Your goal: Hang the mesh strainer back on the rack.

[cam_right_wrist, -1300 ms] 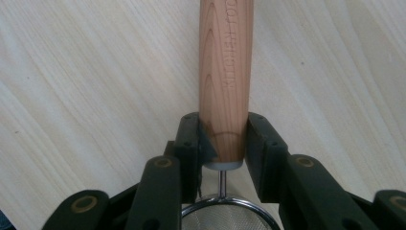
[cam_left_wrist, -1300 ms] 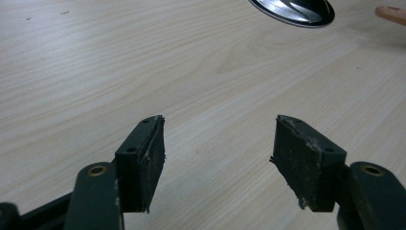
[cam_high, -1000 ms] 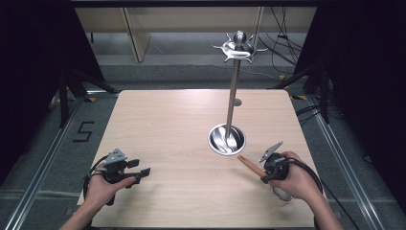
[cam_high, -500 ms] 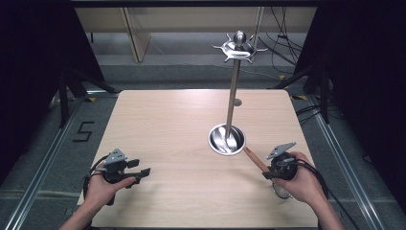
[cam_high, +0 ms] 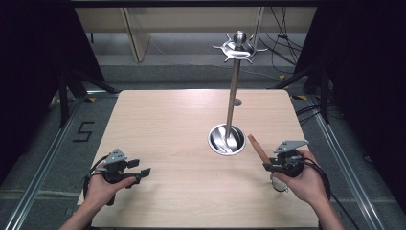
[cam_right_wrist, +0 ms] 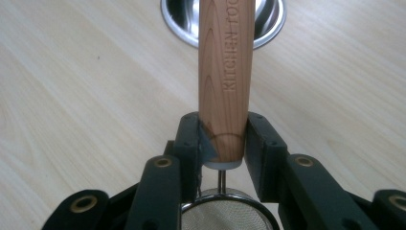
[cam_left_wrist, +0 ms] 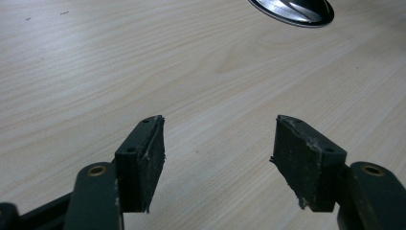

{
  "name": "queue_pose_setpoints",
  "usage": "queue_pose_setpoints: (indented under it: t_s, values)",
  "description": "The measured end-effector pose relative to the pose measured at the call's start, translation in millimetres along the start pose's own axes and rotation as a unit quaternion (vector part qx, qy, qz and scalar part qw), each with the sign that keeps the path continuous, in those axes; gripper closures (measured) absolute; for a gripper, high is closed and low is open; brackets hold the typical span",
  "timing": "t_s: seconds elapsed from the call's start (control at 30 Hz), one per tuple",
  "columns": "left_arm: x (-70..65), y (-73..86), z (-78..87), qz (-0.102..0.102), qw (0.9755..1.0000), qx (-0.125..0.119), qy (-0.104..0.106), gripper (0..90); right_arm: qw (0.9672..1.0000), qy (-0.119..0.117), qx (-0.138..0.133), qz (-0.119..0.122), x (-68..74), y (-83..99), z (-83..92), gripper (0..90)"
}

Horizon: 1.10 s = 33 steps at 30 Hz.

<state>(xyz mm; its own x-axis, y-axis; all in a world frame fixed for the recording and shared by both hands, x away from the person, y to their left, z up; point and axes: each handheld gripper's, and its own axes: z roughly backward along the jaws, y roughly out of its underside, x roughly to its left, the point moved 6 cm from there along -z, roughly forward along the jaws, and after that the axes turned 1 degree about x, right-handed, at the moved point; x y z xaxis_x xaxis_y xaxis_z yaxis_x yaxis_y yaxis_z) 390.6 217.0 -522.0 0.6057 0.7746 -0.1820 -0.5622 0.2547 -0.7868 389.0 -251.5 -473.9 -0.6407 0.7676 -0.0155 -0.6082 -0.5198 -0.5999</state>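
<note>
A small strainer with a wooden handle (cam_high: 257, 149) sits in my right gripper (cam_high: 272, 166) at the table's near right. The jaws are shut on the handle's lower end (cam_right_wrist: 225, 81), my right gripper (cam_right_wrist: 222, 124) clamping it from both sides. Its mesh bowl (cam_right_wrist: 225, 215) lies back under the gripper. The handle points at the steel stand's round base (cam_high: 227, 139), its rim (cam_right_wrist: 177, 24) just beyond the handle tip. A pole (cam_high: 232, 96) rises to a hook crown (cam_high: 238, 48). My left gripper (cam_high: 141, 168) rests at the near left, open, with nothing between the pads (cam_left_wrist: 218, 139).
The pale wooden table (cam_high: 167, 124) has bare room across its left and middle. The stand's base (cam_left_wrist: 292, 9) lies far ahead of the left jaws. Dark curtains and floor rails flank the table; cables lie at the far right.
My right hand has shifted slightly right and turned, swinging the wooden handle from pointing left to pointing away, up beside the stand's base. The left gripper has stayed put.
</note>
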Motion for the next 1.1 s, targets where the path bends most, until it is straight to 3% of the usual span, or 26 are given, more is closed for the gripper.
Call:
queue_pose_setpoints:
  t_s: [0.07, 0.1, 0.17, 0.23, 0.33, 0.4, 0.43, 0.53, 0.9, 0.93, 0.97, 1.1]
  values:
    - [0.0, 0.0, 0.0, 0.000, 1.0000, 0.000, 0.000, 34.5, 0.9999, 0.003, -0.013, -0.003, -0.5, -1.1, -0.4, 69.6]
    - [0.0, 0.0, 0.0, 0.000, 1.0000, 0.000, 0.000, 34.4, 1.0000, -0.002, -0.001, -0.008, -0.6, -1.3, 3.5, 69.6]
    - [0.0, 0.0, 0.0, 0.000, 1.0000, 0.000, 0.000, 34.5, 0.9994, 0.012, -0.032, 0.001, -3.9, -4.2, 0.7, 69.6]
    - [0.0, -0.1, 0.0, 0.000, 1.0000, 0.000, 0.000, 34.5, 0.9998, 0.006, -0.016, 0.000, -4.3, -3.7, 4.9, 69.6]
    - [-0.1, 0.0, 0.0, 0.000, 1.0000, 0.000, 0.000, 34.4, 0.9994, 0.010, -0.033, -0.006, -4.4, -5.7, 5.5, 69.6]
    - [0.1, -0.1, -0.1, 0.001, 1.0000, -0.002, -0.002, 34.4, 0.9995, 0.008, -0.029, -0.012, -3.9, -6.3, 8.1, 69.6]
    - [-0.9, -0.7, -0.8, 0.007, 1.0000, -0.006, 0.001, 34.5, 0.9993, 0.010, -0.034, -0.006, -5.1, -6.6, 7.3, 69.6]
    - [0.2, -0.1, 0.3, -0.001, 1.0000, 0.000, -0.001, 34.5, 0.9986, 0.017, -0.049, -0.010, -5.3, -8.7, 7.9, 69.6]
    - [-0.9, -0.6, -1.2, 0.008, 0.9999, -0.007, 0.001, 34.5, 0.9973, 0.021, -0.069, -0.007, -5.9, -14.5, 13.2, 69.6]
    - [-0.9, -0.6, -1.2, 0.008, 0.9999, -0.007, 0.001, 34.5, 0.9973, 0.019, -0.069, -0.016, -4.6, -15.5, 14.3, 69.5]
    - [-0.6, -0.5, -0.9, 0.006, 1.0000, -0.006, 0.001, 34.5, 0.9970, 0.022, -0.074, -0.005, -6.3, -16.0, 13.9, 69.6]
    - [-0.9, -0.7, -1.4, 0.008, 0.9999, -0.009, 0.001, 34.5, 0.9957, 0.022, -0.088, -0.018, -3.4, -19.6, 16.0, 69.5]
